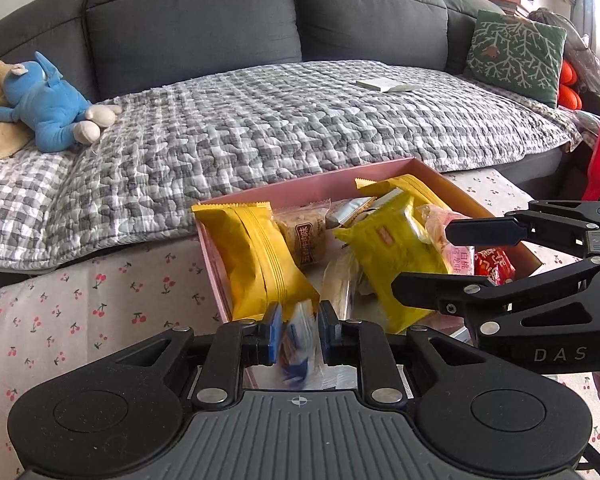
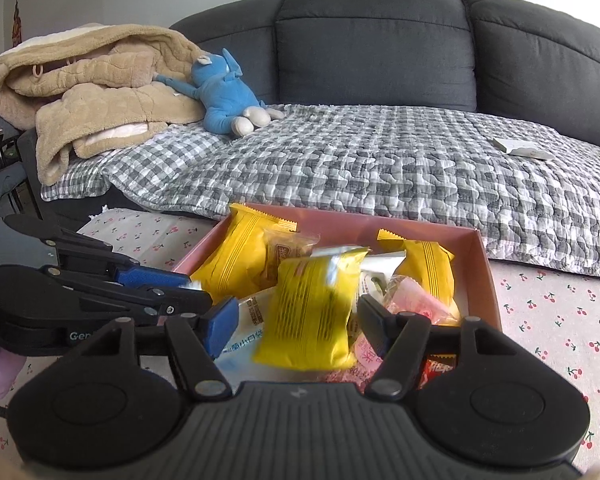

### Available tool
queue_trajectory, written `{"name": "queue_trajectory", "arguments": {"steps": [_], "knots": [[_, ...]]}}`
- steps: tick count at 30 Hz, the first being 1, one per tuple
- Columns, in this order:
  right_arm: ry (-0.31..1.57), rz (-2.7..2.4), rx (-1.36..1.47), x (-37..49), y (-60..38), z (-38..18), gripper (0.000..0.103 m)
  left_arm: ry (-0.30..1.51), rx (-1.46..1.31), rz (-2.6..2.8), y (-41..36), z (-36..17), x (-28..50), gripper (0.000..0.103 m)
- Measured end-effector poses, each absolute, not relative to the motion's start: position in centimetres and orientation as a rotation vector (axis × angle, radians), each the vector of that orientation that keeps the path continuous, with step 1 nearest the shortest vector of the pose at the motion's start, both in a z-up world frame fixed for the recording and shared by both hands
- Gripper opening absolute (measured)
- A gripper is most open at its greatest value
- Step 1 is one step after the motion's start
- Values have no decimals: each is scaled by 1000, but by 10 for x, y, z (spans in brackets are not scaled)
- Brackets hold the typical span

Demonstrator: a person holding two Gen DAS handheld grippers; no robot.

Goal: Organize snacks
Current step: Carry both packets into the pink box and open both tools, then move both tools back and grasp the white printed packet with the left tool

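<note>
A pink box (image 1: 320, 186) (image 2: 485, 268) on a cherry-print cloth holds several snack packets, among them orange-yellow bags (image 1: 256, 256) (image 2: 240, 258). My left gripper (image 1: 299, 328) is shut on a small blue-and-white packet (image 1: 298, 340) at the box's near left edge. My right gripper (image 2: 296, 316) is open, with a lemon-yellow packet (image 2: 314, 312) (image 1: 396, 260) loose and blurred between its wide-spread fingers, above the box. The right gripper also shows in the left wrist view (image 1: 424, 260), and the left gripper in the right wrist view (image 2: 182, 290).
A dark grey sofa (image 1: 188, 24) with a checked quilt (image 1: 300, 120) lies just behind the box. A blue plush toy (image 1: 44, 100) (image 2: 224, 96), a beige blanket (image 2: 96, 92), a green cushion (image 1: 516, 54) and a white booklet (image 1: 384, 85) are on it.
</note>
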State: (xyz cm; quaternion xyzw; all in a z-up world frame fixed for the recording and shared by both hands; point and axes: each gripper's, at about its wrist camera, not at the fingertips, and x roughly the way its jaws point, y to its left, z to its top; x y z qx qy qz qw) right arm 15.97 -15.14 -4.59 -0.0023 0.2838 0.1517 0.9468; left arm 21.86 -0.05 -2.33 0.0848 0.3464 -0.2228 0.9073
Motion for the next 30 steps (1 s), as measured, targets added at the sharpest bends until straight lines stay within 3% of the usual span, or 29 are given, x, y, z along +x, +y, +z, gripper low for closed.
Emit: {"name": "queue_trajectory", "arguments": {"steps": [8,12,17,30], "knots": [[575,298,-19,157,-155,-40,70,711,161,-465,3,-22,214,29],[571,283,-34,151,-157,-37,72,706,164,-469,4,-19,206,41],[561,273,-39,140,-161,-30,74,699,171,-477,3,-15,193,49],[558,264,-40,100,-170,-13,93,664,134,-491,14,-1,143,83]]}}
